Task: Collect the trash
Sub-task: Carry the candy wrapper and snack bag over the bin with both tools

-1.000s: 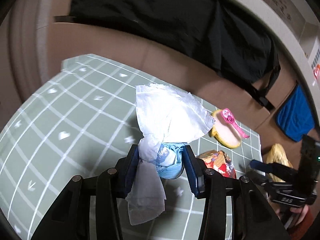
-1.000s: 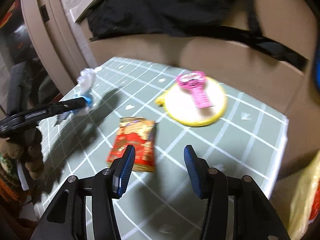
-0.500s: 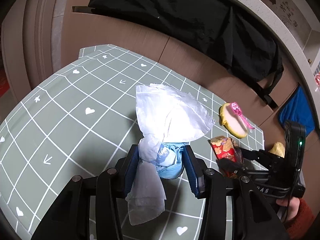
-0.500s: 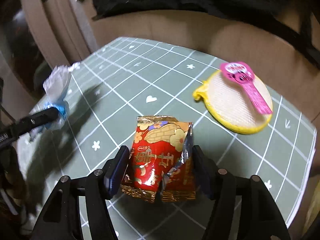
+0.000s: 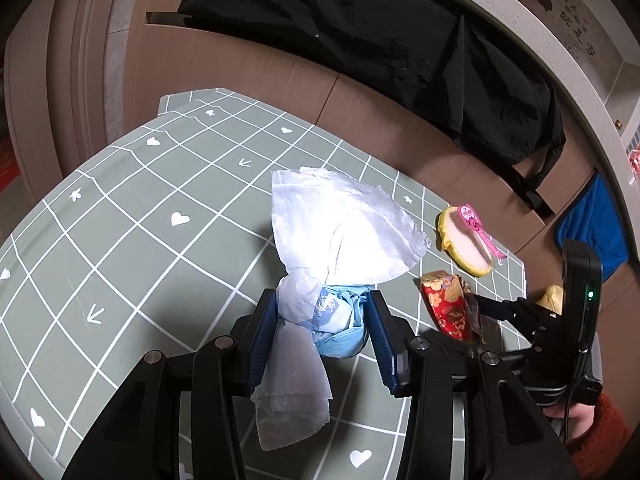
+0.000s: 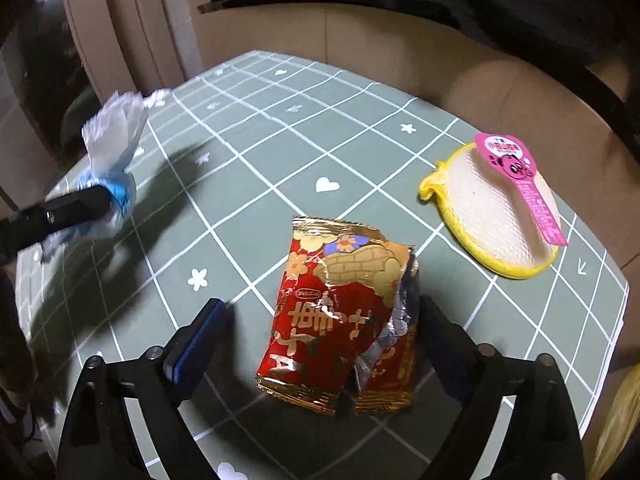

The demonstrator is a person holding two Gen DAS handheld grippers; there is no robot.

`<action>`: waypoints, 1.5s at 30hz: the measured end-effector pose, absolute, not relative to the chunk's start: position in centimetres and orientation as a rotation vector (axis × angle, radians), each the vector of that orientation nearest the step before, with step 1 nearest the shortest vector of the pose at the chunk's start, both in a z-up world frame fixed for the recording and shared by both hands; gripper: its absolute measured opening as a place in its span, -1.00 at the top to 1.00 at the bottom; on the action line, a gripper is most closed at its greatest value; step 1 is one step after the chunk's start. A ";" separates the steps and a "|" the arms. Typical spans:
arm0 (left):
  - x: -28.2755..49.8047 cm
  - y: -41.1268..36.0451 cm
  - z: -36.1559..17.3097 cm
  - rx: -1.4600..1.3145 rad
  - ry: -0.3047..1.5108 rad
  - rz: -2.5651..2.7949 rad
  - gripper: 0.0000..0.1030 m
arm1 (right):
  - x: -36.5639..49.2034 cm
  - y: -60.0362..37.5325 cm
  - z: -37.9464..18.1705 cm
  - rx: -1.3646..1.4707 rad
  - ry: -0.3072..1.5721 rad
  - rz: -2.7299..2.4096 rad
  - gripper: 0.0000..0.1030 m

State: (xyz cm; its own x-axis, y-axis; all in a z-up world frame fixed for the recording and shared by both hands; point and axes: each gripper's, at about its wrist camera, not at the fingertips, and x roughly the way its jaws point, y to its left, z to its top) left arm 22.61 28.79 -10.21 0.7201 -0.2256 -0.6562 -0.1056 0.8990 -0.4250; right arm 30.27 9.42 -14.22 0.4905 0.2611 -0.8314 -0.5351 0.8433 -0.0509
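Observation:
My left gripper is shut on a crumpled bundle of white and blue plastic, held above the green checked tablecloth. The same bundle shows at the left of the right wrist view. A torn red and gold snack wrapper sits between the jaws of my right gripper, which are opening wide. The left pad stands clear of the wrapper, while the right finger is close beside its torn edge. In the left wrist view the wrapper shows at the right gripper's tip.
A round yellow-rimmed sponge with a pink tag lies at the table's far right. Black clothing hangs over the brown bench behind, with a blue cloth to its right. A hand in an orange sleeve holds the right gripper.
My right gripper came down and forward over the snack wrapper, and its jaws spread wider around it. My left gripper dipped slightly, keeping its hold on the plastic bundle.

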 end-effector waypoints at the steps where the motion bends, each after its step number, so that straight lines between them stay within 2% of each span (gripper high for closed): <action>1: 22.6 28.7 -10.2 -0.458 0.772 -0.070 0.11 | 30.1 9.2 -14.1 -0.324 0.927 0.472 -0.38; 2: 22.6 28.5 -10.0 -0.454 0.772 -0.071 0.11 | 30.0 9.0 -14.1 -0.329 0.913 0.463 -0.20; 3: 22.6 28.3 -9.9 -0.451 0.771 -0.072 0.11 | 29.8 8.8 -14.0 -0.332 0.902 0.466 0.12; 4: 22.6 28.1 -9.7 -0.448 0.769 -0.074 0.11 | 29.6 8.5 -13.9 -0.328 0.902 0.471 0.35; 6: 22.5 27.4 -9.2 -0.437 0.760 -0.081 0.11 | 29.5 7.7 -13.4 -0.306 0.896 0.477 0.48; 27: 23.4 14.6 -2.2 -0.233 0.655 -0.243 0.11 | 24.5 -2.9 -4.0 -0.181 0.611 0.364 0.51; 45: 25.4 -2.8 1.7 -0.069 0.584 -0.487 0.11 | 20.6 -19.5 -1.7 -0.020 0.479 0.111 0.51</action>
